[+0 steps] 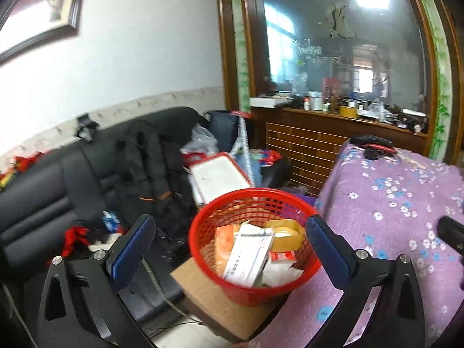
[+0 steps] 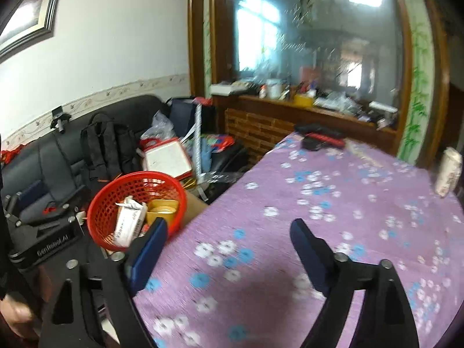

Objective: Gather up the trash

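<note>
A red mesh basket (image 1: 203, 226) stands on a cardboard box (image 1: 208, 293) beside the table. Inside it lie a white carton (image 1: 249, 258), a yellow tape roll (image 1: 287, 235) and an orange packet (image 1: 224, 240). My left gripper (image 1: 230, 220) hangs open in front of the basket with nothing between its fingers. My right gripper (image 2: 229, 224) is open and empty over the purple flowered tablecloth (image 2: 333, 179). The basket (image 2: 101, 211) sits to its left. A white rolled packet (image 2: 449, 171) lies at the table's right edge.
A black sofa (image 1: 43, 191) at the left carries a black backpack (image 1: 145, 168), a white red-rimmed tray (image 1: 217, 177) and bags. Black and red items (image 2: 319, 139) lie at the table's far end. A cluttered wooden shelf (image 1: 348, 113) runs under a big mirror.
</note>
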`<state>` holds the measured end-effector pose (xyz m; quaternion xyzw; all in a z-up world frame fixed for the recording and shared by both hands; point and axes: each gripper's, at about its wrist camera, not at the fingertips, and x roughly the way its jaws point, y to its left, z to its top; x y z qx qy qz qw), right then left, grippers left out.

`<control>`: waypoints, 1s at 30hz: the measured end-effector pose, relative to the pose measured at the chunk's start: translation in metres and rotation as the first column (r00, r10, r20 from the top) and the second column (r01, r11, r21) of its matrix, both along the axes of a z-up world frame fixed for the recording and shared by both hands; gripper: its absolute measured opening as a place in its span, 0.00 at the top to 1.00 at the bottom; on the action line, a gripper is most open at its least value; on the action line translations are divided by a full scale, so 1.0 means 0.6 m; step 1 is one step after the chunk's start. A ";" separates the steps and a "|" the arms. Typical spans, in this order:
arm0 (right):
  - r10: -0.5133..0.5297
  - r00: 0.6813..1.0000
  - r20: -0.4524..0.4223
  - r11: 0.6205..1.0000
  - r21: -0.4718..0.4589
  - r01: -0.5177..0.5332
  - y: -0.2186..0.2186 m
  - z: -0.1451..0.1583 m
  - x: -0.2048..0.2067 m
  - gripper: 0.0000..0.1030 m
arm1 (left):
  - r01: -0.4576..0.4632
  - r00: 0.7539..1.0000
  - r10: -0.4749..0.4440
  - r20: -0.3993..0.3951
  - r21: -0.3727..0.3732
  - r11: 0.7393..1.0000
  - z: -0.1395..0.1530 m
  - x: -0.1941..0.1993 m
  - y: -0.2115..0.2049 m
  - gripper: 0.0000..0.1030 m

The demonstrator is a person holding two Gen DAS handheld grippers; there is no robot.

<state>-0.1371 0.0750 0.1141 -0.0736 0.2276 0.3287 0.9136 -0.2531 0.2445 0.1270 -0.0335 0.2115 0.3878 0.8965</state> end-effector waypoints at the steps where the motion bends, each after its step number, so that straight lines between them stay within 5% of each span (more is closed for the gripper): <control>1: -0.008 1.000 0.016 1.000 0.000 0.008 -0.011 -0.002 -0.011 0.07 | -0.016 1.000 0.016 -0.009 0.017 1.000 -0.002 -0.004 -0.013 0.00; 5: -0.051 0.996 0.067 0.999 -0.008 0.051 -0.051 -0.015 -0.044 0.06 | -0.023 0.999 0.025 -0.039 0.040 0.999 -0.019 -0.016 -0.049 0.00; 11: -0.066 0.998 0.021 0.998 0.009 0.066 -0.085 -0.038 -0.048 0.05 | 0.020 0.995 -0.017 -0.095 0.027 0.999 -0.044 -0.016 -0.079 0.00; 30: -0.054 0.999 -0.005 0.998 -0.012 0.054 -0.068 -0.043 -0.050 0.04 | 0.074 0.994 -0.072 -0.083 0.023 0.997 -0.058 -0.016 -0.089 0.00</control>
